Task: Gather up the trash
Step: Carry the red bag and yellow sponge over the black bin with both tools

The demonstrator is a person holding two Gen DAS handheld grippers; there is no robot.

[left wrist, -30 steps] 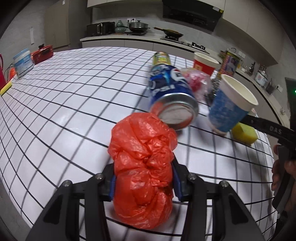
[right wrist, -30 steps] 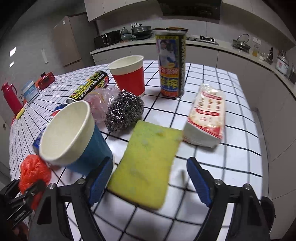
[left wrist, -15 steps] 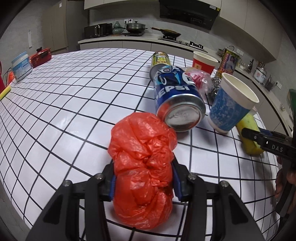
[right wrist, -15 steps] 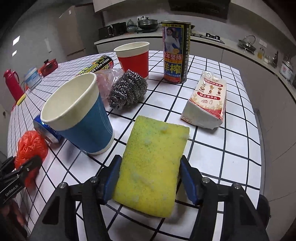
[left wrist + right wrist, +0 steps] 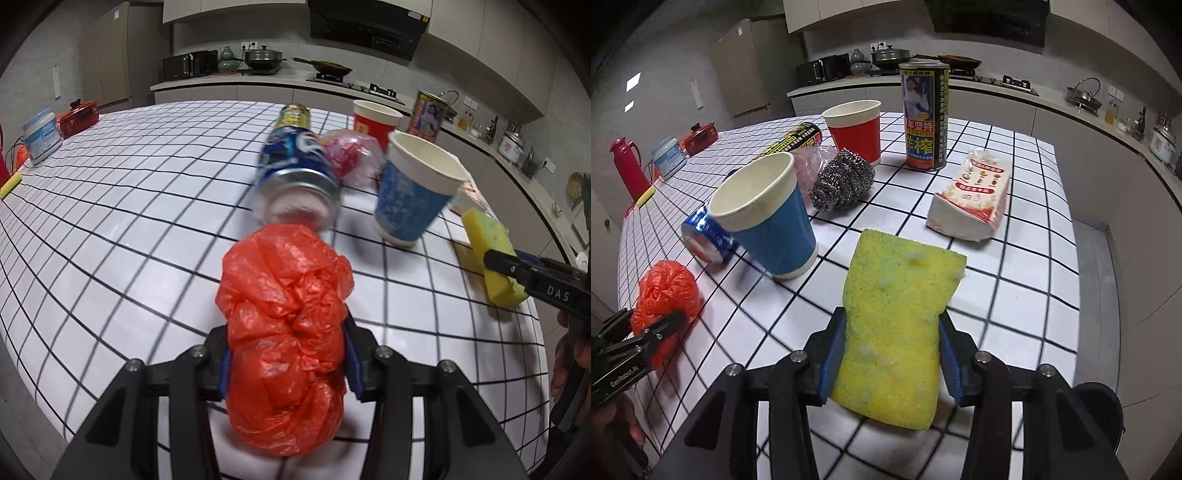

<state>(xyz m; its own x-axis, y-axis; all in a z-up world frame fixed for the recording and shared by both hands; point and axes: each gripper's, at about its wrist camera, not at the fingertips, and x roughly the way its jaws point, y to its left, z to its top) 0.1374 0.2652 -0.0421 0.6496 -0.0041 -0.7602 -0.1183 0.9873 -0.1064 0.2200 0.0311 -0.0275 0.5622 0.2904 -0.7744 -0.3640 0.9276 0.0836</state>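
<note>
sponge (image 5: 897, 332) pinched in right tool (image 5: 891, 360)

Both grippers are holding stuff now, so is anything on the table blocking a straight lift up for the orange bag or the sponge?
Nothing visible stands above either. The left gripper is shut on the orange bag, with the Pepsi can just beyond it. The right gripper, its jaws just closed, grips the yellow sponge; the blue cup stands clear of it.

place: home kitchen | signs: range hood (image 5: 365, 29), wok on hob (image 5: 325, 68), microwave (image 5: 190, 64), grid-tiled counter (image 5: 147, 155)
</note>
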